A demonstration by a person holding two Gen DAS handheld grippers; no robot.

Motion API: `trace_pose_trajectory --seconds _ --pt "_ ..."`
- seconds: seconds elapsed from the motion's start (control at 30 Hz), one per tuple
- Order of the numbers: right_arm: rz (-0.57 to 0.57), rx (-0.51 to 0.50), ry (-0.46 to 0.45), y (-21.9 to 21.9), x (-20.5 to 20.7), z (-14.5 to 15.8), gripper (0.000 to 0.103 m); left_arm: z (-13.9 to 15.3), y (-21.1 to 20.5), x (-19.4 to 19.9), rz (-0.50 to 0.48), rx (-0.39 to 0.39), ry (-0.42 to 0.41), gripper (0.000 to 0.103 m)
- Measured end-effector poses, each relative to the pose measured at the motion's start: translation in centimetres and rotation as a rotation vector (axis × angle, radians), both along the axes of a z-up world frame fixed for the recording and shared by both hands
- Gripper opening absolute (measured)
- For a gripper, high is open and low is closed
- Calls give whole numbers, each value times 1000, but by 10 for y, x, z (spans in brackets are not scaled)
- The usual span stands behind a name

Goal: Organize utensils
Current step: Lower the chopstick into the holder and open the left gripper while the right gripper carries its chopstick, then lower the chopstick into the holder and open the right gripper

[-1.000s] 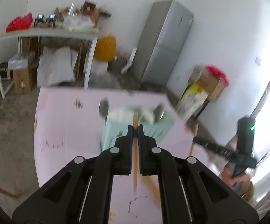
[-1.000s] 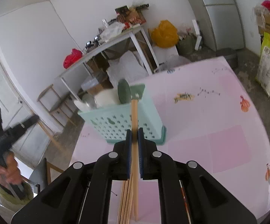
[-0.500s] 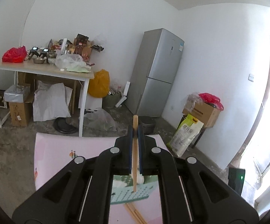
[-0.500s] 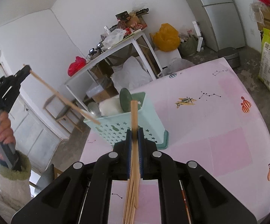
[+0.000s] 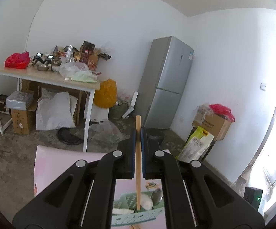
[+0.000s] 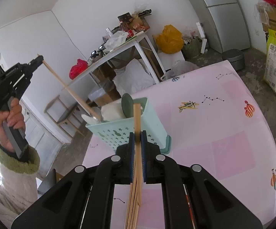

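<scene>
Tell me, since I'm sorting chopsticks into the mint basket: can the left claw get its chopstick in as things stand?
Probably yes. The left claw holds its chopstick slanting down with the tip at the basket rim; spoons crowd that corner, but nothing blocks the opening.

Counter (image 6: 224, 133): pink, printed with small cartoon motifs. Basket (image 6: 130, 131): mint green, star-shaped cutouts. Chopsticks (image 6: 137, 126): light wood. Tongs (image 6: 137, 137): black, blue pads.
</scene>
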State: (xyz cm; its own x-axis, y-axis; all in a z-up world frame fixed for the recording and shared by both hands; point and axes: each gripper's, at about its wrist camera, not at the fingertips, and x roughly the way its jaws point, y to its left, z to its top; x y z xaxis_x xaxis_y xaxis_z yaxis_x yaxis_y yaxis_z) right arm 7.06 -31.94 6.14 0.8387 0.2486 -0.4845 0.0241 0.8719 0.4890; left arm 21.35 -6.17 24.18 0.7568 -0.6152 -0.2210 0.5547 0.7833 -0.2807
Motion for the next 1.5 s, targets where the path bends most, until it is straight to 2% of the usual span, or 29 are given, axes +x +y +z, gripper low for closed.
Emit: trace_pose_trajectory --seconds 0.17,0.43,0.57,0.63,0.77,1.0,1.1,1.27,1.37,1.5 --pt "-2 0 8 -1 0 -1 7 0 -3 7 18 2 -19 4" --pt "-8 -13 19 4 -2 0 7 -59 -8 27 -4 -33 102 4" --pt "-12 -26 13 4 -5 6 7 -85 -10 26 -28 -24 166 4" --pt "-13 -36 2 4 -7 11 7 -93 -9 21 -34 -17 180 8" --pt "1 -58 -42 8 -9 30 7 -96 -1 6 -24 -12 165 27" --pt "72 -180 -195 31 1 93 7 -96 27 -26 30 2 118 50" --pt "125 -245 -282 48 12 128 7 -101 41 -36 60 7 120 56" --pt "200 -349 -388 79 30 168 7 -122 65 -51 98 45 161 66" --pt "219 -419 -417 98 43 179 7 -140 71 -57 105 86 203 69" --pt "243 -510 -414 120 66 177 7 -165 79 -61 89 95 287 70"
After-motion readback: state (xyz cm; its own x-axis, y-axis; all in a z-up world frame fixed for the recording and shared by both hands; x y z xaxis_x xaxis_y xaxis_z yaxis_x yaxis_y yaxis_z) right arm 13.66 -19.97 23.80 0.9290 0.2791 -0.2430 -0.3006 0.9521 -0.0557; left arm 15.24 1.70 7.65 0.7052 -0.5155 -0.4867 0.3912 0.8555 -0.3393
